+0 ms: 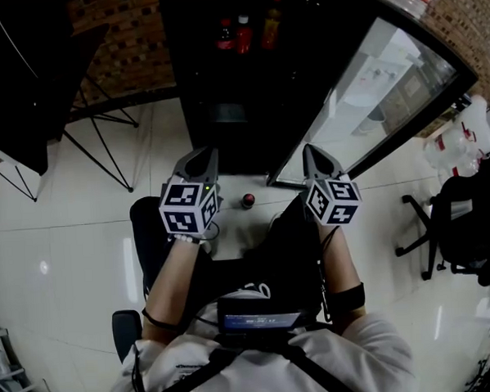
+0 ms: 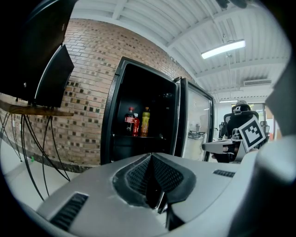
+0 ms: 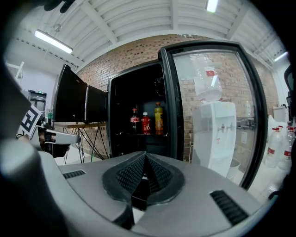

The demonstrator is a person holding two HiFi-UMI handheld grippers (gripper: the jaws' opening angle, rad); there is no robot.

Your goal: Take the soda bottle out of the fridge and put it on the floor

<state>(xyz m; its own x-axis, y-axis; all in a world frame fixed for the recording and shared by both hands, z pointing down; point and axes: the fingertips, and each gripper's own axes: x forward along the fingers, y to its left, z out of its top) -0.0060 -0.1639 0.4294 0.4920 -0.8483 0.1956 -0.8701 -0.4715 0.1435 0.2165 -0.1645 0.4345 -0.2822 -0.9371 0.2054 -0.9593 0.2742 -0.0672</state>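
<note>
The open fridge (image 3: 112, 115) has 3 bottles on its shelf: soda bottle (image 3: 134, 121), red bottle (image 3: 145, 123), yellow bottle (image 3: 158, 119); left gripper (image 2: 151, 159) and right gripper (image 3: 145, 156) are closed tight, holding nothing.

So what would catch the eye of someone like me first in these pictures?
Probably the black fridge standing open against the brick wall, its glass door swung out to the right and three bottles lined up on a shelf inside. After that, the two grey tools held side by side in front of it: the left gripper and right gripper, both shut and empty, each carrying a black-and-white marker cube.
</note>
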